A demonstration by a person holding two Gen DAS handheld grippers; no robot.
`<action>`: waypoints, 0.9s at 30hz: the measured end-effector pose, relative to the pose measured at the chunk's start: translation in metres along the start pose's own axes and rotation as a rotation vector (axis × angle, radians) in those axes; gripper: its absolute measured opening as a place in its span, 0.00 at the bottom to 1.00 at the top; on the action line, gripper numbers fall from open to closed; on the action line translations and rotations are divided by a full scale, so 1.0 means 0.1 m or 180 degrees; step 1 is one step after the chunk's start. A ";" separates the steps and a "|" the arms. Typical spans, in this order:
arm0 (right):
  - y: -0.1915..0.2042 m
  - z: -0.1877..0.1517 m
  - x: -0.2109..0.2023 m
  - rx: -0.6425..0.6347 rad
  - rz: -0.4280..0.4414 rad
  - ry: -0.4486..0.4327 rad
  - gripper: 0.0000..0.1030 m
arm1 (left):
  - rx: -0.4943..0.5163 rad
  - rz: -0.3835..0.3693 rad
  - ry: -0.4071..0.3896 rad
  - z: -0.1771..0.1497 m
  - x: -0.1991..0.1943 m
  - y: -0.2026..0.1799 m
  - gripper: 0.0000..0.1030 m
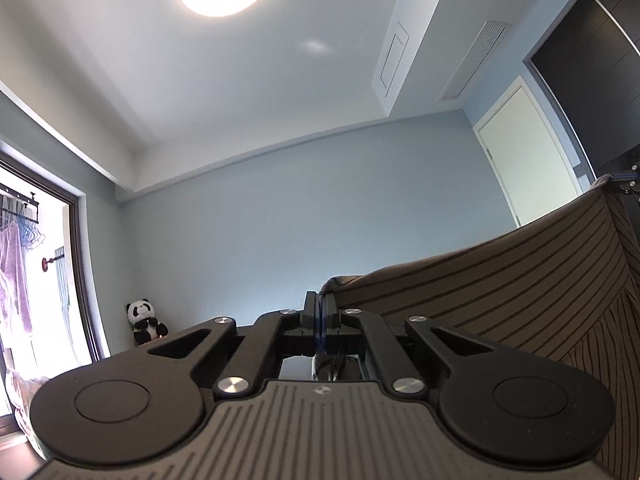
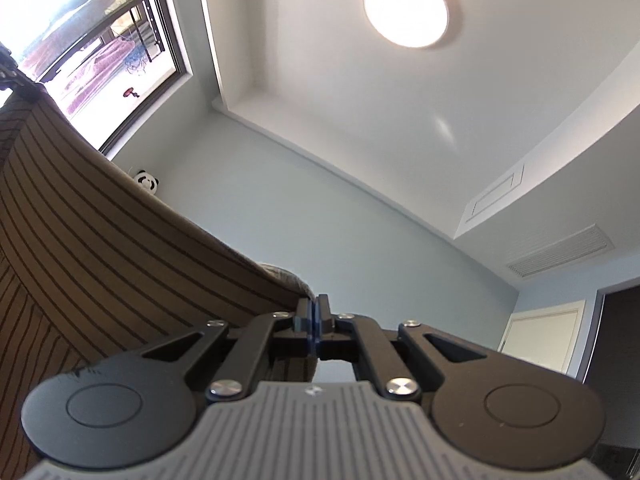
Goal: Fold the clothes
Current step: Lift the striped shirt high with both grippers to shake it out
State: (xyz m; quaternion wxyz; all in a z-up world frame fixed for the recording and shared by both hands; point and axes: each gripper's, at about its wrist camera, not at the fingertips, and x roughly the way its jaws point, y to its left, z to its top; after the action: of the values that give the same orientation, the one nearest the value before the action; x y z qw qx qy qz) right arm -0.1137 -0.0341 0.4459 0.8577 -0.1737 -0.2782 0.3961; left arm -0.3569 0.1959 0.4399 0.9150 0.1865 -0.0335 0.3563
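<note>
Pinching a corner of the brown striped garment point(image 1: 520, 280), the left gripper point(image 1: 320, 308) has its two fingers pressed together on the cloth, and the right gripper point(image 2: 314, 308) is clamped the same way on another corner of it. Held up in the air, the fabric stretches between the two, running off to the right in the left wrist view and to the left in the right wrist view. Beyond it sit a toy panda point(image 1: 145, 321) against the pale blue wall point(image 1: 280, 220), a window point(image 2: 100, 40), a white door point(image 1: 528, 152) and the round ceiling light point(image 2: 406, 8).

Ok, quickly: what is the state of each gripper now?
Left gripper: closed, holding the brown striped garment.
Right gripper: closed, holding the same garment.
</note>
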 end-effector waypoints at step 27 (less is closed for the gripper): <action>1.48 -1.86 2.80 0.0006 0.0735 0.1377 0.02 | 0.0381 -0.0124 0.1567 -1.98 3.05 -0.31 0.00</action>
State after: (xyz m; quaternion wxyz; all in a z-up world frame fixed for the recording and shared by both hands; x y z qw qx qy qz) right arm 0.0636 0.2618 0.3180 0.8465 -0.2843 -0.0660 0.4452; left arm -0.1234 0.4421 0.3050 0.8896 0.1485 0.2152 0.3746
